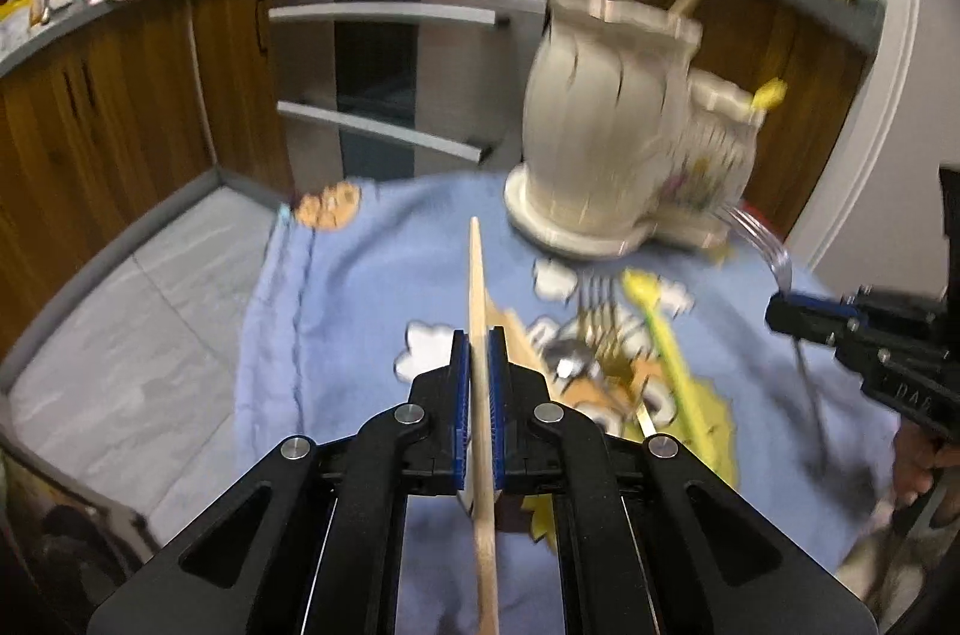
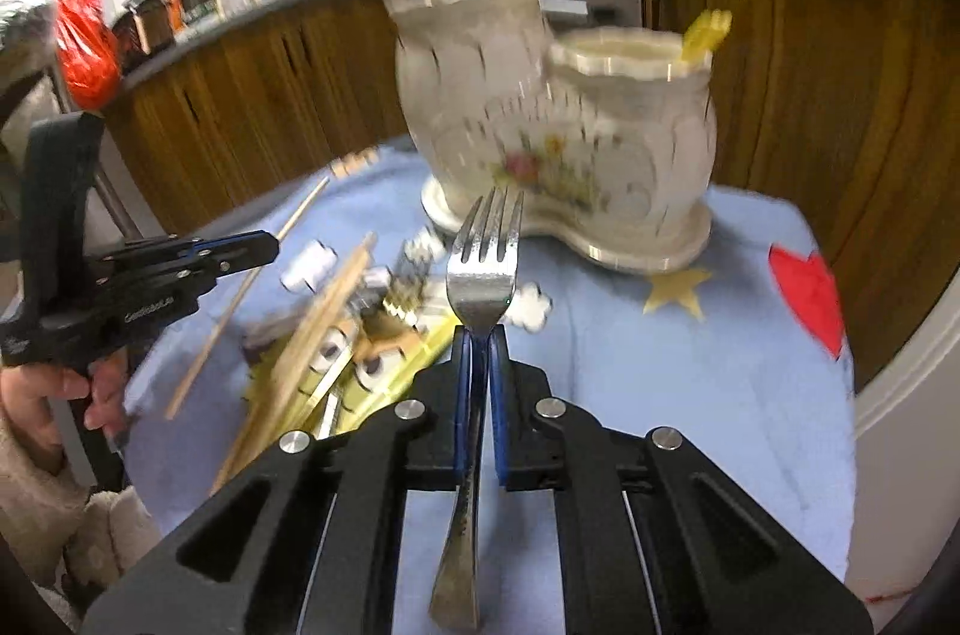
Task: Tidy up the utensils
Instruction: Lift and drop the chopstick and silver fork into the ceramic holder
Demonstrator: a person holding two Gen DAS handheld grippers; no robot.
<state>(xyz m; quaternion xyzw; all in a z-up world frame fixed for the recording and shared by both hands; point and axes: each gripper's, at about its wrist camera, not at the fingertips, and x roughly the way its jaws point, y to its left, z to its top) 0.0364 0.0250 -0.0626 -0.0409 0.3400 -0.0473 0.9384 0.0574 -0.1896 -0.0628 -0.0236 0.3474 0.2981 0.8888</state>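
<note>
Left tool (image 1: 478, 344) pinches a stick (image 1: 480, 287), right tool (image 2: 480, 344) a fork (image 2: 485, 269); tip each upright over the holder (image 2: 564, 119) at twelve o'clock.

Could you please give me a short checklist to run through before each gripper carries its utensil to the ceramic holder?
1. Left gripper shut on the wooden stick: ok.
2. Right gripper shut on the metal fork, tines forward: ok.
3. Ceramic holder upright on the blue cloth: ok.
4. Room in its taller compartment, which holds one wooden stick: cannot tell, the inside is hidden.
5. Room in its shorter compartment, with a yellow utensil at the rim: cannot tell.
6. Pile of loose utensils left on the cloth, not sorted: not ok.
</note>
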